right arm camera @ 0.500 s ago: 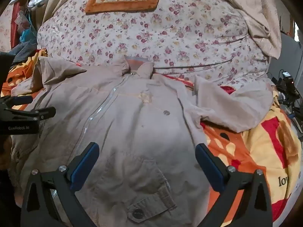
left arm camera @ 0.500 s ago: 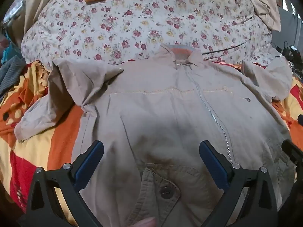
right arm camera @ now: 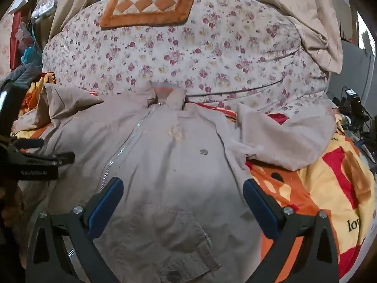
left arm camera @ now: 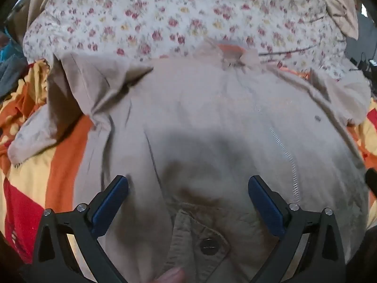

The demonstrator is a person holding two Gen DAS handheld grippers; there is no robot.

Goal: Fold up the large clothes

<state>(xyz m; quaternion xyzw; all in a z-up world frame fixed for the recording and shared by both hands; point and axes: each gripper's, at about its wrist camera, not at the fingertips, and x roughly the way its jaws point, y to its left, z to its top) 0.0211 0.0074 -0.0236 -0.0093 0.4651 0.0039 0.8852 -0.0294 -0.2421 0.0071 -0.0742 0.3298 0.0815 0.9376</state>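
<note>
A beige zip-up jacket (left arm camera: 207, 118) (right arm camera: 169, 160) lies front-up on the bed, collar away from me, zipper closed. Its left sleeve (left arm camera: 77, 89) is bunched and bent over at the shoulder; its right sleeve (right arm camera: 282, 136) is crumpled out to the side. My left gripper (left arm camera: 188, 189) hovers open over the lower left front, above a buttoned pocket flap (left arm camera: 200, 238), nothing between its blue pads. My right gripper (right arm camera: 182, 189) hangs open over the lower right front above another pocket flap (right arm camera: 179, 254). The left gripper's body (right arm camera: 35, 162) shows at the left edge of the right wrist view.
A floral quilt (right arm camera: 183, 54) is heaped behind the collar, with an orange checkered cushion (right arm camera: 148, 7) on top. An orange, yellow and red blanket (right arm camera: 329, 188) (left arm camera: 47, 165) covers the bed under the jacket. Cables and gear (right arm camera: 353, 108) sit at the far right.
The left wrist view has closed in on the jacket and dropped lower; the quilt's cushion has nearly left its frame. The right gripper has barely shifted. Both stay open.
</note>
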